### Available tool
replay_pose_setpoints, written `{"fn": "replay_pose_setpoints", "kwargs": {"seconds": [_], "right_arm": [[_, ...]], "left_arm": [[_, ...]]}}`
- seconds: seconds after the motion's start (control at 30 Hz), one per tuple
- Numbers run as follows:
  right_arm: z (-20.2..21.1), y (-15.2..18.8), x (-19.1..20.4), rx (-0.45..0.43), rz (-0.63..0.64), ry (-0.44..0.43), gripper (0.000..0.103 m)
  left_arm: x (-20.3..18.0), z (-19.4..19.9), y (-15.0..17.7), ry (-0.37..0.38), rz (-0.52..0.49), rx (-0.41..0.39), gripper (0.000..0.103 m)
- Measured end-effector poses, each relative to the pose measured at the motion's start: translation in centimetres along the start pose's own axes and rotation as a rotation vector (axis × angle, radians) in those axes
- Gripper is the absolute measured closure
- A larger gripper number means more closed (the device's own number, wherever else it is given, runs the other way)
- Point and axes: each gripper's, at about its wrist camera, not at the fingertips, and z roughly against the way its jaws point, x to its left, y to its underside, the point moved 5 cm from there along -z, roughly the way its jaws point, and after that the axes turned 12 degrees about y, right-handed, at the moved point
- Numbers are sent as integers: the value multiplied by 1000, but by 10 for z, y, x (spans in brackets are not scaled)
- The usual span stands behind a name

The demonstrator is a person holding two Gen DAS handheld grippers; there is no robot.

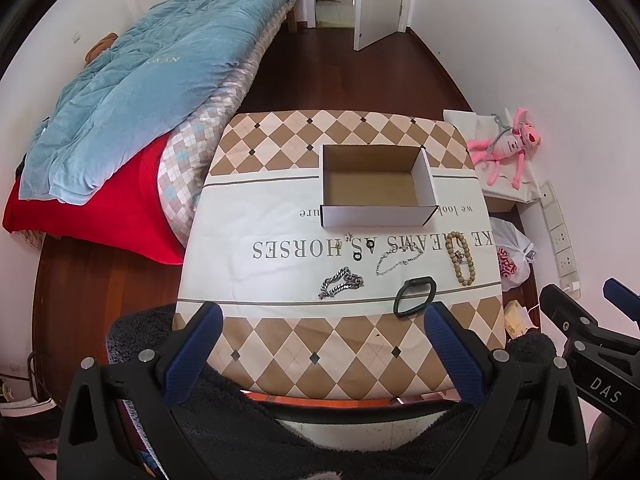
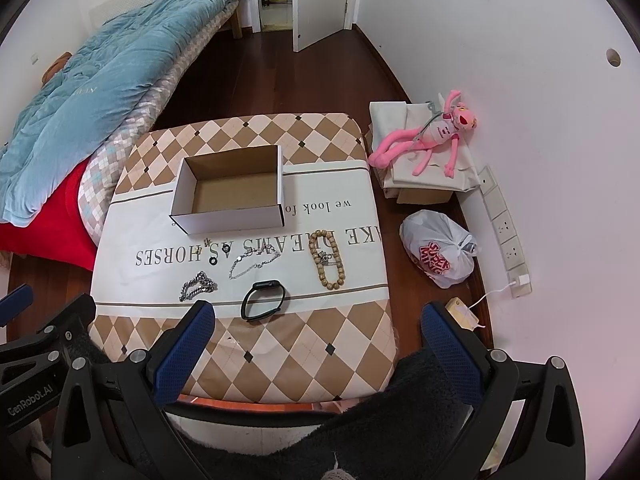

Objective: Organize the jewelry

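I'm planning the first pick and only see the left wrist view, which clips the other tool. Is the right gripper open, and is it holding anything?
Observer: The right gripper is open. Its fingers are wide apart with nothing between them, and it is over the near edge of the table.
Operator: My view also hides part of that bag behind the table's right side. Is it touching the table?
Observer: No. The white plastic bag sits apart from the table on the wooden floor, close to the power strip.

tablecloth (image 1: 280, 216) "AS HORSES", left gripper (image 2: 30, 364) "GenRobot.AI"
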Motion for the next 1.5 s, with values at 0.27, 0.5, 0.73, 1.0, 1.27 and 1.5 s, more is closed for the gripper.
{"fn": "replay_pose_setpoints", "kwargs": {"seconds": [0.27, 0.5, 0.73, 1.0, 1.27, 1.5], "right_arm": [[0, 2, 1, -2, 1, 1, 0], [0, 3, 1, -5, -1, 1, 0], [2, 0, 0, -6, -1, 3, 0], [3, -1, 0, -8, 0, 4, 0], [3, 1, 0, -8, -2, 3, 0], [4, 0, 0, -11, 0, 4, 0]], "left_arm": [[-1, 0, 1, 0, -3, 0, 0], [-2, 0, 1, 0, -2, -2, 0], [-2, 2, -2, 4, -3, -4, 0], [-2, 3, -3, 4, -3, -4, 0], [-2, 2, -3, 6, -3, -3, 0], [-2, 3, -2, 6, -2, -4, 0]]}}
